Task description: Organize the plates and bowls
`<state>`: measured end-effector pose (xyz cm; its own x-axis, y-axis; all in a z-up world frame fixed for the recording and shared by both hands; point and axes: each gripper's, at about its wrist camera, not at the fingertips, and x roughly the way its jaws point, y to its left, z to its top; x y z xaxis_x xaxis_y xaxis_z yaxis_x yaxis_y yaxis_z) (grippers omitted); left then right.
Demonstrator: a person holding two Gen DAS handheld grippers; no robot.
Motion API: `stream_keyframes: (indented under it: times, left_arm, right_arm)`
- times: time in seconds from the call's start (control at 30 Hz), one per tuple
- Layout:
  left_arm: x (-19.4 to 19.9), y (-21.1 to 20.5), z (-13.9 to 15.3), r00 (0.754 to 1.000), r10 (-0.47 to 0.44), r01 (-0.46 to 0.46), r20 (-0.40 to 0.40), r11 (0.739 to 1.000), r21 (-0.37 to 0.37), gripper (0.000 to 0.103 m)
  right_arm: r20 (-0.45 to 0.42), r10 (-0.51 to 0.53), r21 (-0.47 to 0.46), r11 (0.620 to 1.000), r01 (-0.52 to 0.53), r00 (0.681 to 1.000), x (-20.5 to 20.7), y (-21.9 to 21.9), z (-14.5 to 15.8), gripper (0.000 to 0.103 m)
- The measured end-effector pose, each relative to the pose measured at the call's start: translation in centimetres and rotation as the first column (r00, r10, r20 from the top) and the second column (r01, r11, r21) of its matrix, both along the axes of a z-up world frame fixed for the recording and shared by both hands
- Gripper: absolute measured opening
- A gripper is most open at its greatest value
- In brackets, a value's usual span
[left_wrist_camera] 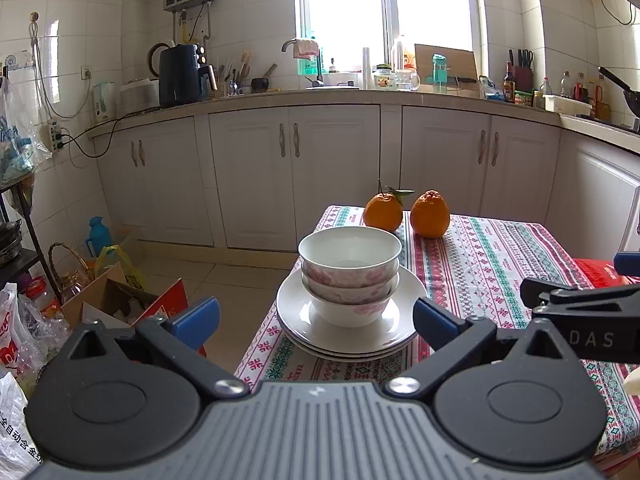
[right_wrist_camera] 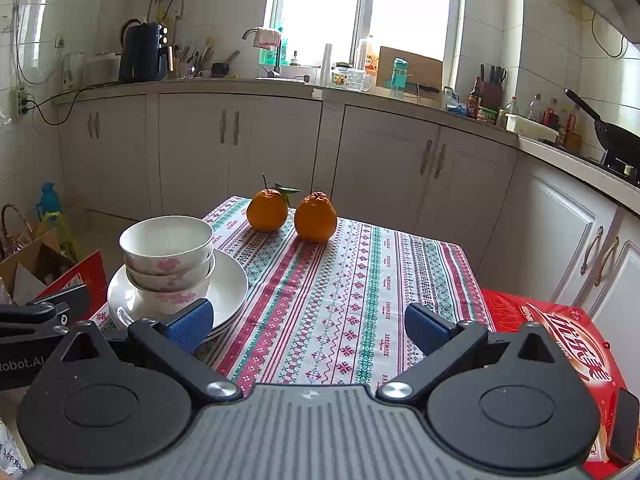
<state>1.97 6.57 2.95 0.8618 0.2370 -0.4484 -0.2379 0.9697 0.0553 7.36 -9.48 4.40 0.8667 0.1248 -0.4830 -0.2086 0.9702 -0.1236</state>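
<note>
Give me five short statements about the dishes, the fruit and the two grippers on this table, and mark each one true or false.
1. The bowls are nested in one stack on the plates. True.
2. The left gripper is shut on a bowl. False: it is open and holds nothing.
3. Two oranges sit beyond the dishes on the tablecloth. True.
4. The oranges lie inside the top bowl. False: they rest on the cloth.
5. The right gripper is open. True.

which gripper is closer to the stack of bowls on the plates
Left. The left gripper faces the stack of bowls head-on, open, just short of the plates. The right gripper, also open, sits further right over the tablecloth.
</note>
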Motion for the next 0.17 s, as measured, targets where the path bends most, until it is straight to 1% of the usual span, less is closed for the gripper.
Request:
stream_keyframes:
  times: [0.17]
  left_arm:
    - [0.07, -0.08, 0.03, 1.0, -0.001, 0.001, -0.002, 1.0, -0.002, 0.102]
  right_arm:
    - [0.001, -0.001, 0.0, 1.0, 0.001, 1.0, 0.03, 0.01, -0.01, 0.103]
